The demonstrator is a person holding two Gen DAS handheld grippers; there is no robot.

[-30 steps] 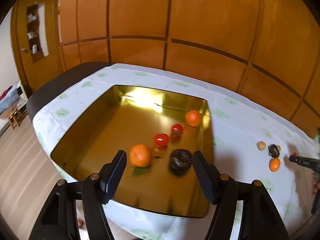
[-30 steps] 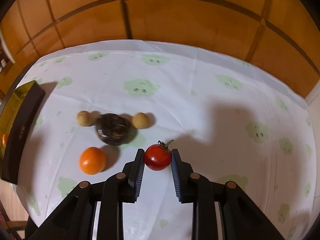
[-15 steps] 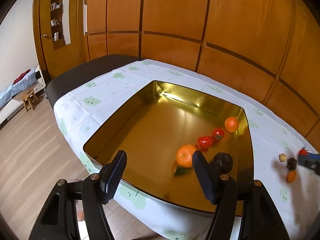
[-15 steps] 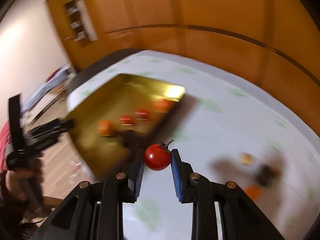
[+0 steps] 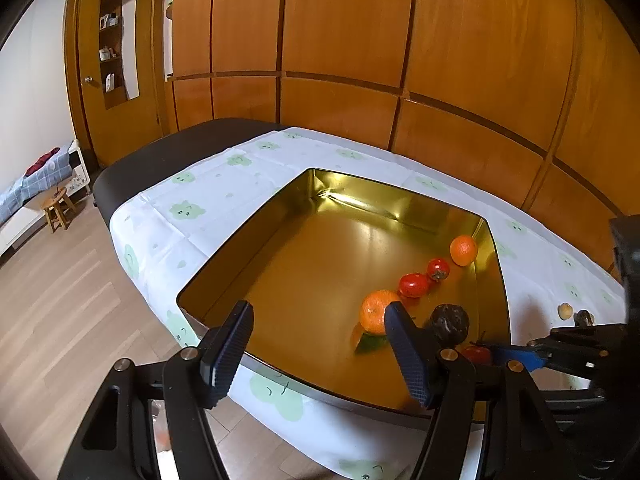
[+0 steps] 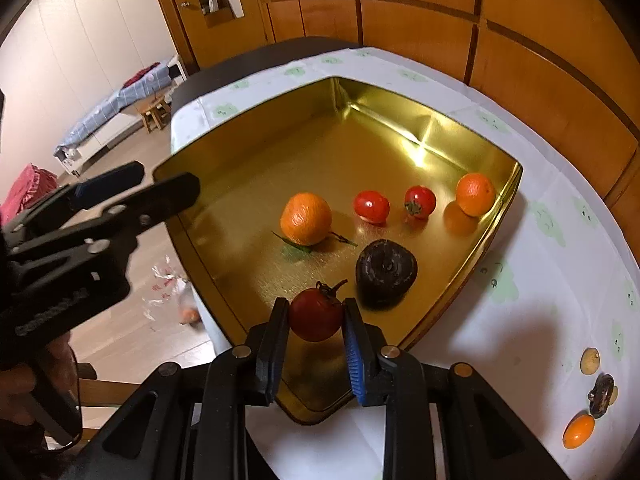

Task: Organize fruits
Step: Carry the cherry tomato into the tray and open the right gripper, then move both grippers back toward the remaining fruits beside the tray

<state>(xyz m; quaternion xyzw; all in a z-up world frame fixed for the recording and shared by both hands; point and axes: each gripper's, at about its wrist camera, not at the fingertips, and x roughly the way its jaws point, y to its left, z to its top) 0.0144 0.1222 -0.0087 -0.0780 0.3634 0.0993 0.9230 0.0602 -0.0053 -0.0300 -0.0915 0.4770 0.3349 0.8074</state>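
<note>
Pinching a red tomato (image 6: 316, 314), the right claw (image 6: 315, 354) hangs over the gold tray (image 6: 496, 216); left claw (image 5: 320, 350) spread, empty.

Each camera sits behind its own fingers, looking forward and steeply down along them. The left wrist view faces the gold tray (image 5: 248, 236) from beyond its near edge — farther off; the right wrist view hangs close over the near corner. Both share the tray (image 6: 496, 220) — and each catches the other gripper at its edge.
</note>
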